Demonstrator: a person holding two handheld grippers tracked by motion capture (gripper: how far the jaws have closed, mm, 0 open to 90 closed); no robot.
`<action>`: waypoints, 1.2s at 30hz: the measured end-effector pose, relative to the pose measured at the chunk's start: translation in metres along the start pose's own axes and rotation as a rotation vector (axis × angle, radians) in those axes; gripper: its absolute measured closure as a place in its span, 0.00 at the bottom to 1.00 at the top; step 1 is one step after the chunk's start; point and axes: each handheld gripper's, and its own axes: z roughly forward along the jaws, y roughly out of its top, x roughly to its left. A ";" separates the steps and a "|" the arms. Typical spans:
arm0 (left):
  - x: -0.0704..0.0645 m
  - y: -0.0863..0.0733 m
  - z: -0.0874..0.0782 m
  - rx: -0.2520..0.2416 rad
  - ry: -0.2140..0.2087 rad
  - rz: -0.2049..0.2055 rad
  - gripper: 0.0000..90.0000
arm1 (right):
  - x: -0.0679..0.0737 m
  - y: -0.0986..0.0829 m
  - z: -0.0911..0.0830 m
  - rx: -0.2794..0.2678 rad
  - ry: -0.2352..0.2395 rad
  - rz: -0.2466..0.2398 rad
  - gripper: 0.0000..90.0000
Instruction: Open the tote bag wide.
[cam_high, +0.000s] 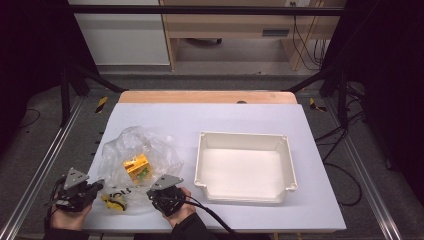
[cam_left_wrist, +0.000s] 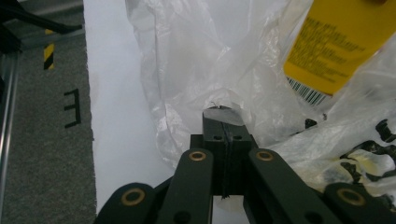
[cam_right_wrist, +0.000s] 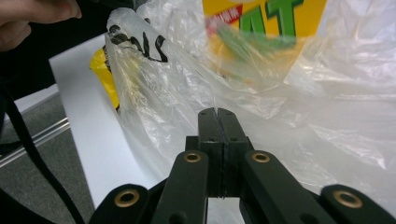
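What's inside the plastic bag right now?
Inside the plastic bag sits a yellow box with green print. Crumpled film near the bag's printed end hides anything else.

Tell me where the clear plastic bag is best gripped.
By its loose rim at the near edge, coming from the person's side: the plastic bag lies slumped there, and the left gripper and right gripper look pinched on that film.

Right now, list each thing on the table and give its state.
Plastic bag: crumpled, lying on the table, pinched at its near edge by both grippers.
Yellow box: inside the bag, tilted.
White tray: empty, upright.
Left gripper: shut on the bag.
Right gripper: shut on the bag.
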 end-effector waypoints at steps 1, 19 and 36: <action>0.001 -0.001 0.002 0.005 -0.002 -0.006 1.00 | 0.000 -0.001 0.002 0.005 -0.002 0.005 1.00; 0.007 -0.007 0.015 0.038 -0.021 -0.026 0.99 | -0.002 -0.003 -0.008 -0.037 -0.003 -0.023 0.81; 0.008 -0.007 0.014 0.036 -0.036 -0.031 0.99 | -0.015 0.028 0.004 -0.045 -0.163 -0.058 0.57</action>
